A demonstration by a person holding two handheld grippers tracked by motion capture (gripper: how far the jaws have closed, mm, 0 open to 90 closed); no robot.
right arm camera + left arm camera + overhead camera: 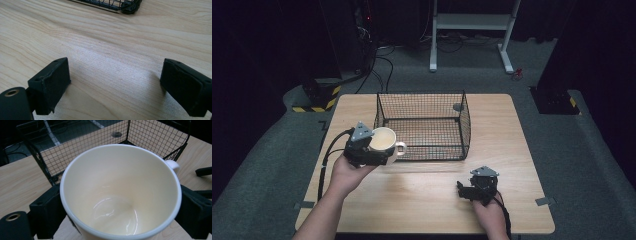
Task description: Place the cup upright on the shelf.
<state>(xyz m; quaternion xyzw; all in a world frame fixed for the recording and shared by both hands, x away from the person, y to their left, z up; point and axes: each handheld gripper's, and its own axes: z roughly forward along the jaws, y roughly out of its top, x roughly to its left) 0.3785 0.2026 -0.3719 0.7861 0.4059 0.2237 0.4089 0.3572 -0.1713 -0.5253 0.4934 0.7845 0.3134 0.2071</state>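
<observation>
A cream mug (384, 139) with a white handle is held up off the table by my left gripper (379, 150), just outside the near left corner of the black wire basket (462, 125). In the left gripper view the empty mug (120, 192) sits between the two jaws, its handle toward the basket (50, 162). My right gripper (464, 190) rests low on the wooden table (422, 200) near the front right, jaws wide apart with bare wood between them (115, 82).
The basket is empty and stands at the table's middle back; its corner (128, 6) shows ahead of the right gripper. A round grommet hole (457, 106) lies behind it. White desk legs (507, 50) and cables lie on the grey floor beyond.
</observation>
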